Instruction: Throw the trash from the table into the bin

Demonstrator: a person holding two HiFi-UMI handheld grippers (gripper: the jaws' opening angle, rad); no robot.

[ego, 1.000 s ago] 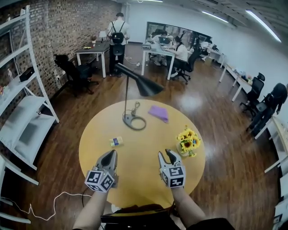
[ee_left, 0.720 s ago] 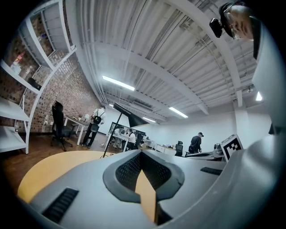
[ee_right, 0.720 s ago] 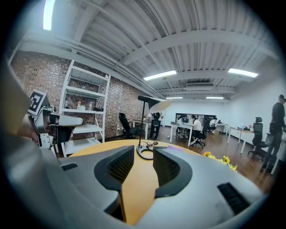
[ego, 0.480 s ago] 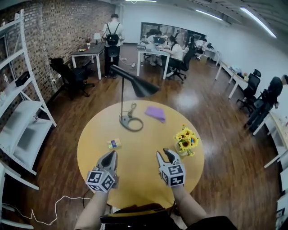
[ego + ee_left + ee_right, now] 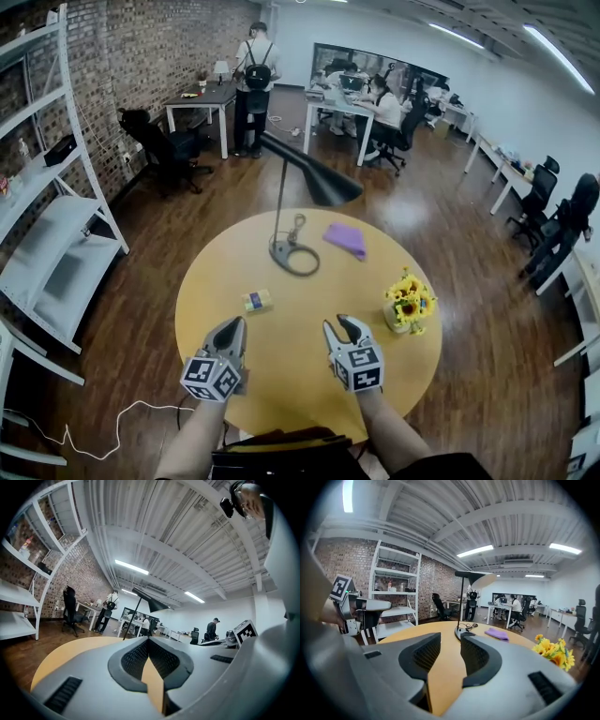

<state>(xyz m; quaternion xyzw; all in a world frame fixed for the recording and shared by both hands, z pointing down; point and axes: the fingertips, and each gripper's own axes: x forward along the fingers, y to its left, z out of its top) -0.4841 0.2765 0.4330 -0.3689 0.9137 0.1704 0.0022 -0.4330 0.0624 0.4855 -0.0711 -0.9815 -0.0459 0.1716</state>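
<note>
A small yellow and blue packet [image 5: 256, 301] lies on the round yellow table [image 5: 281, 375], left of centre. A crumpled purple piece [image 5: 345, 239] [image 5: 497, 633] lies on the far side of the table. My left gripper [image 5: 232, 328] [image 5: 148, 641] hovers over the near left part of the table, just short of the packet, shut with nothing in it. My right gripper [image 5: 339, 326] [image 5: 450, 641] hovers over the near right part, open with only bare tabletop between its fingers. No bin is in view.
A black desk lamp [image 5: 292, 255] with a coiled cord stands beyond the packet. A small pot of sunflowers [image 5: 410, 307] [image 5: 553, 651] stands at the table's right. White shelving [image 5: 56, 234] is at the left, with desks, chairs and people at the back.
The view has swung, so the table sits further right in the picture. Both grippers have drifted a little left relative to the packet and flowers. Their jaws look the same.
</note>
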